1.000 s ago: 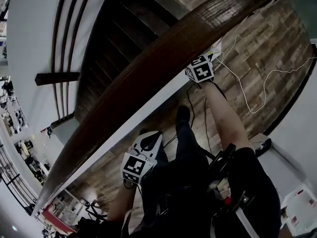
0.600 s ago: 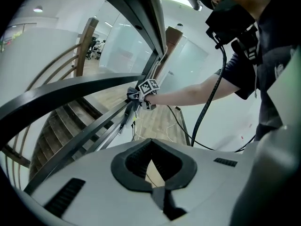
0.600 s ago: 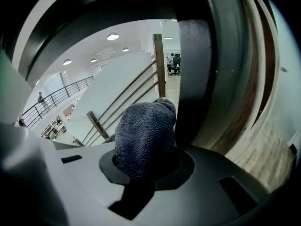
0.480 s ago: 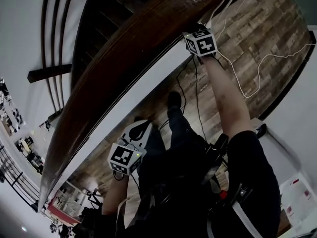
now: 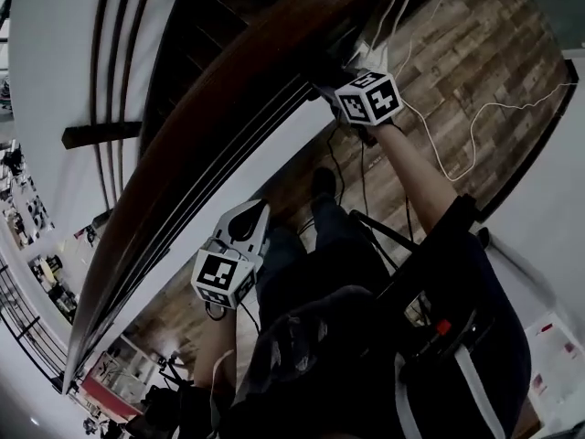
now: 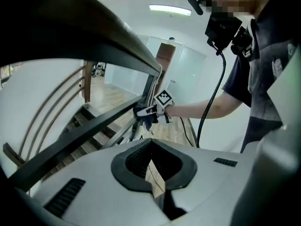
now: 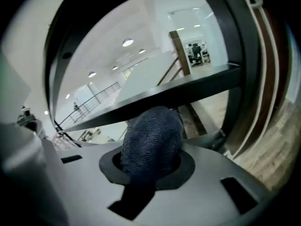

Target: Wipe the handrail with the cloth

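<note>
The brown wooden handrail (image 5: 228,126) runs diagonally from upper right to lower left, with black metal strips under it. My right gripper (image 5: 336,88) is at the rail's underside near the upper end, shut on a dark blue cloth (image 7: 151,140). The cloth bulges out of the jaws, close beneath a dark bar (image 7: 188,94) of the rail; I cannot tell if they touch. My left gripper (image 5: 250,219) hangs lower, beside the white panel under the rail and apart from it. Its jaws stand together with nothing between them. From the left gripper view, the right gripper (image 6: 149,113) shows at the rail.
Dark stairs (image 5: 196,80) lie beyond the rail. A white cable (image 5: 448,154) trails over the wood floor (image 5: 484,71), and a black cable hangs along the person's arm. The person's shoe (image 5: 320,183) stands on the floor below the rail.
The head view has tilted, so the black strips under the rail now show. The right gripper stays at the rail's upper part with the cloth. The left gripper has drifted slightly left.
</note>
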### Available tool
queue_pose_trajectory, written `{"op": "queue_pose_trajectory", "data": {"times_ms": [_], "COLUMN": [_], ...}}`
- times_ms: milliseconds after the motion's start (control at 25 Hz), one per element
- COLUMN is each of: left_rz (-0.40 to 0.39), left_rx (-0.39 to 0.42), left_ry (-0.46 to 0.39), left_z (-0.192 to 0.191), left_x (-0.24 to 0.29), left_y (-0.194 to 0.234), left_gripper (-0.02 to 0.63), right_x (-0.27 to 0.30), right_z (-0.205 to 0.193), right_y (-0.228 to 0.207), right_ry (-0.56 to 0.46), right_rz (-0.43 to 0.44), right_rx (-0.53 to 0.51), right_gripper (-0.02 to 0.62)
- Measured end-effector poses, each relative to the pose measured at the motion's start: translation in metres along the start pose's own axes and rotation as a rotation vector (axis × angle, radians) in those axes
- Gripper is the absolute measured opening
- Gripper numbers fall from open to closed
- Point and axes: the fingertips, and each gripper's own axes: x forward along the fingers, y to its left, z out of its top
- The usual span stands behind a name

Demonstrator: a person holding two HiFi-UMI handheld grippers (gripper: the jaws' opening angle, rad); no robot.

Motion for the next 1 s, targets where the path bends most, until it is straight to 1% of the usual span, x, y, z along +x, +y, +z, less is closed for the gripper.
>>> {"op": "queue_pose_trajectory", "data": {"times_ms": [120,200,320,440,480,520,600,720,800,880,1000], "left_rz": [0.033,0.051,0.077,0.129,0.145,0.161,0.192,0.209,0.206,0.2,0.184], "left_rx": [0.037,0.062,0.108,0.114,0.126,0.144,0.173,0.172,0.187,0.186,0.163], "left_ry": [-0.065,-0.108,-0.205,-0.34,-0.377,-0.411,-0.476,-0.545,-0.57,-0.58,-0.596], "left_z": [0.015,0.021,0.033,0.053,0.057,0.06,0.064,0.052,0.039,0.028,0.012], "left_x": [-0.027,-0.05,-0.095,-0.15,-0.168,-0.186,-0.223,-0.286,-0.32,-0.338,-0.352], "left_y": [-0.006,-0.009,-0.013,-0.01,-0.009,-0.008,-0.006,-0.003,0.001,-0.001,-0.016], "left_gripper": [0.006,0.006,0.006,0.006,0.006,0.006,0.006,0.006,0.006,0.006,0.006], "right_x": [-0.022,-0.038,-0.064,-0.086,-0.089,-0.092,-0.095,-0.11,-0.121,-0.134,-0.154], "right_z": [-0.024,-0.032,-0.027,-0.008,-0.002,0.003,0.014,0.028,0.035,0.04,0.032], "right_y": [0.093,0.16,0.262,0.351,0.372,0.39,0.421,0.482,0.522,0.553,0.578], "right_ry": [0.082,0.104,0.066,-0.009,-0.029,-0.044,-0.074,-0.159,-0.222,-0.269,-0.294], "right_rz": [0.2,0.331,0.537,0.764,0.81,0.83,0.835,0.861,0.882,0.906,0.93], "right_rx": [-0.056,-0.106,-0.159,-0.131,-0.135,-0.163,-0.263,-0.384,-0.455,-0.516,-0.538], "right_gripper": [0.067,0.066,0.066,0.066,0.066,0.066,0.066,0.066,0.066,0.066,0.066]}}
